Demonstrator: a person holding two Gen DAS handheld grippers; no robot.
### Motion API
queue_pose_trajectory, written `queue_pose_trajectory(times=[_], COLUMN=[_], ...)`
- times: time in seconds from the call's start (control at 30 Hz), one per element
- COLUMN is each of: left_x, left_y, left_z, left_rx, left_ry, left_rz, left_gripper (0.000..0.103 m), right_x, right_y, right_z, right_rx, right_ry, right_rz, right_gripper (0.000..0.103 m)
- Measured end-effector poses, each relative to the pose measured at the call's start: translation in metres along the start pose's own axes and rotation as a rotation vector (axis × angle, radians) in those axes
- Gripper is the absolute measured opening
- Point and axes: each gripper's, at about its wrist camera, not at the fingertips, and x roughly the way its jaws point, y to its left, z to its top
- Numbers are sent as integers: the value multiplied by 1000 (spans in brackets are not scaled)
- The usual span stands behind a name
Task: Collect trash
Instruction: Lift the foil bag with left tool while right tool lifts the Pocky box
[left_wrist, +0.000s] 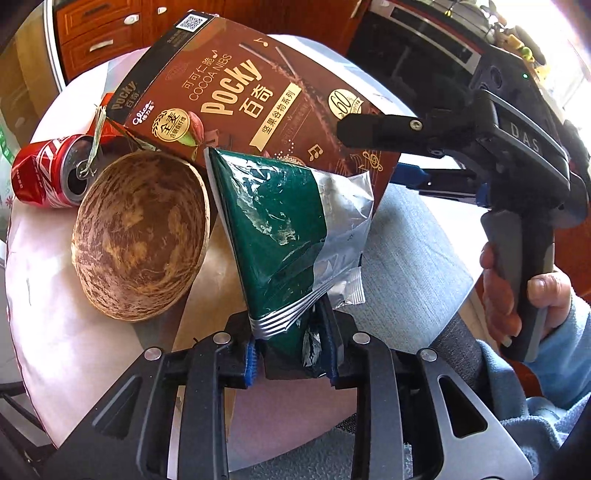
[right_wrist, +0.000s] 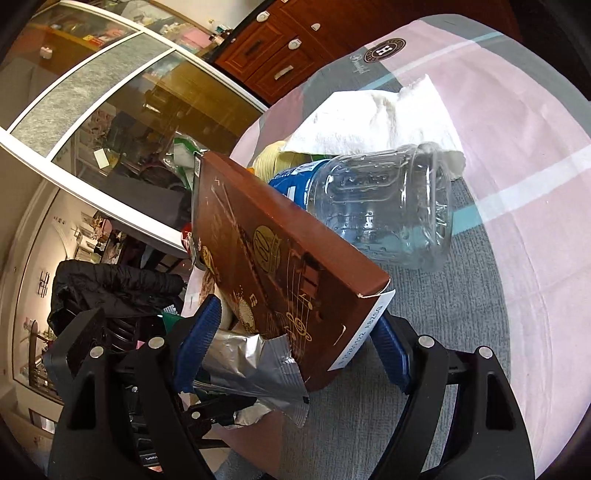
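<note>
Wrapper (left_wrist: 280, 236), green and foil, pinched in left gripper (left_wrist: 291, 354) over the table (left_wrist: 48, 295), beside a wooden bowl (left_wrist: 142, 236). Right gripper (right_wrist: 291, 354) spread wide around brown snack box (right_wrist: 273, 258), contact unclear.

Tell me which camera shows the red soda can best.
The left wrist view. The red soda can lies on its side there, open top facing the camera, beside the wooden bowl. In the right wrist view the Pocky box hides it.
</note>
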Motion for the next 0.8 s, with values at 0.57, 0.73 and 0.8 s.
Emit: queue_pose_trajectory(times=[0.57,0.73,0.8], left_x=[2,0,-12], left_y=[-8,-14,-17], left_z=[-5,-5,-9], left_rx=[50,33,39], left_ry=[-12,-21,-51], left_rz=[6,24,38], left_gripper=[31,25,20], right_x=[-45,-20,-25], right_y=[70,80,91], right_z=[-17,-17,-20], right_rx=[-280,-324,-353], right_ry=[-57,-43,-66], right_rz=[-129,-198,-241], right_gripper=[40,33,19])
